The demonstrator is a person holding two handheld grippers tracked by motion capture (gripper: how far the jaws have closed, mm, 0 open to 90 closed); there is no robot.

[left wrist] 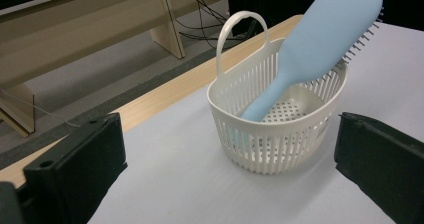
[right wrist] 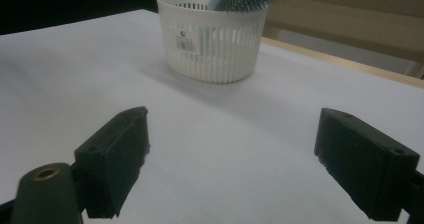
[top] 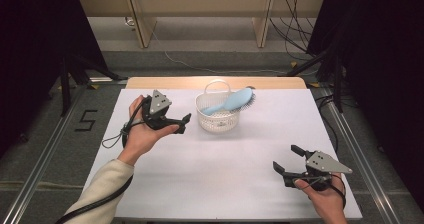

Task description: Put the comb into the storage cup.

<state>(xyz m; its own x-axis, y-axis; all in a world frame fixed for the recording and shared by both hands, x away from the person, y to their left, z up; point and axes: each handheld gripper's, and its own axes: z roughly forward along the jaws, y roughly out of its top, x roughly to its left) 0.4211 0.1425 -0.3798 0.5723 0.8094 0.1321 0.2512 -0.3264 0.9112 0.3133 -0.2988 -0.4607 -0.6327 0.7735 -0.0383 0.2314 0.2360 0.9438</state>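
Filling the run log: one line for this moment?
left gripper: open, empty | right gripper: open, empty | hairbrush: in basket, head over rim

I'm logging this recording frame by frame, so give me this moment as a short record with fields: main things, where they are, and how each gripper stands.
surface: white table
container: white slotted basket with a loop handle, upright near the far middle of the table
content: light blue hairbrush, handle down in the basket, bristled head leaning out over the rim
left gripper: jaws open, nothing between them, just left of the basket
right gripper: jaws open, empty, near the table's front right, apart from the basket
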